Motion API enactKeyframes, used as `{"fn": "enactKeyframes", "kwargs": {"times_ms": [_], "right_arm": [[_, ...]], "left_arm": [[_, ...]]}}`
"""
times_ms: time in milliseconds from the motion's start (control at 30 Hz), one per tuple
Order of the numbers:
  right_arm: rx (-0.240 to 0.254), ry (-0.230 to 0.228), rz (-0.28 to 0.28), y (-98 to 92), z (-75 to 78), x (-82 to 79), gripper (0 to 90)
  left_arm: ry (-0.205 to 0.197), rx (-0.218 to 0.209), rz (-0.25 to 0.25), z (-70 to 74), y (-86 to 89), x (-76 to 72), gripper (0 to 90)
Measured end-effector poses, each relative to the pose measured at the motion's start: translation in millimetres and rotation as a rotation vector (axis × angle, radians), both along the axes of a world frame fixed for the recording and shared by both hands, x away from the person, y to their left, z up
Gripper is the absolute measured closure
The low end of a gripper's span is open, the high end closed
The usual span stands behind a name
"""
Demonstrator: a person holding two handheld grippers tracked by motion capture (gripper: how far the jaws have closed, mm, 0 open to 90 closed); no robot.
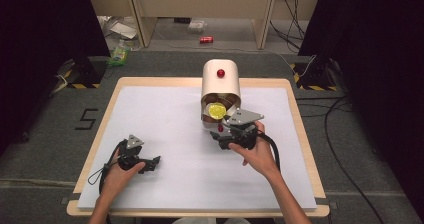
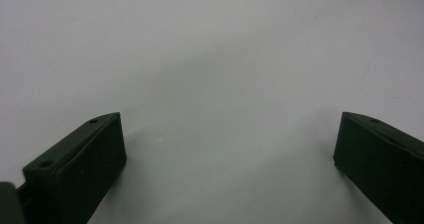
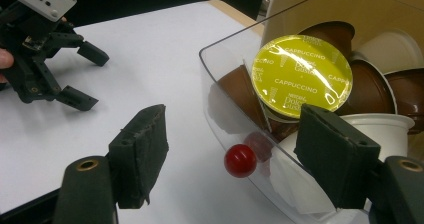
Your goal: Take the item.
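Risk: right hand-held gripper (image 3: 235,151), jaws half-spread astride the clear plastic drawer's red round knob (image 3: 240,160), closes off-centre and slips.

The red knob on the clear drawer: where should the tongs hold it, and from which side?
Grip the red knob itself, one jaw on either side of the ball, coming straight at the front of the clear drawer. It stands proud of the wall, round and small, and the right tongs already straddle it, open.
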State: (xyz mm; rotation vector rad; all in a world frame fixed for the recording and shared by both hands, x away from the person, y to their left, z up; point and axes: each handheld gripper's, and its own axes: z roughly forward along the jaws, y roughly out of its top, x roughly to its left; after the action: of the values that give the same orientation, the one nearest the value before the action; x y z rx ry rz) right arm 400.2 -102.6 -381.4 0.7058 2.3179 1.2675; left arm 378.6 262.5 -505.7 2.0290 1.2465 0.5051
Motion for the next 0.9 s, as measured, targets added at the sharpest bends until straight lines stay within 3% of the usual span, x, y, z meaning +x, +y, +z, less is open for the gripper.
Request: {"fn": "enactKeyframes", "kwargs": {"times_ms": [900], "right_arm": [[-0.033, 0.011, 0.021, -4.2, -4.7, -21.0, 32.9]], "left_arm": [[0.0, 0.0, 0.0, 0.0, 0.1, 0.0, 0.0]]}}
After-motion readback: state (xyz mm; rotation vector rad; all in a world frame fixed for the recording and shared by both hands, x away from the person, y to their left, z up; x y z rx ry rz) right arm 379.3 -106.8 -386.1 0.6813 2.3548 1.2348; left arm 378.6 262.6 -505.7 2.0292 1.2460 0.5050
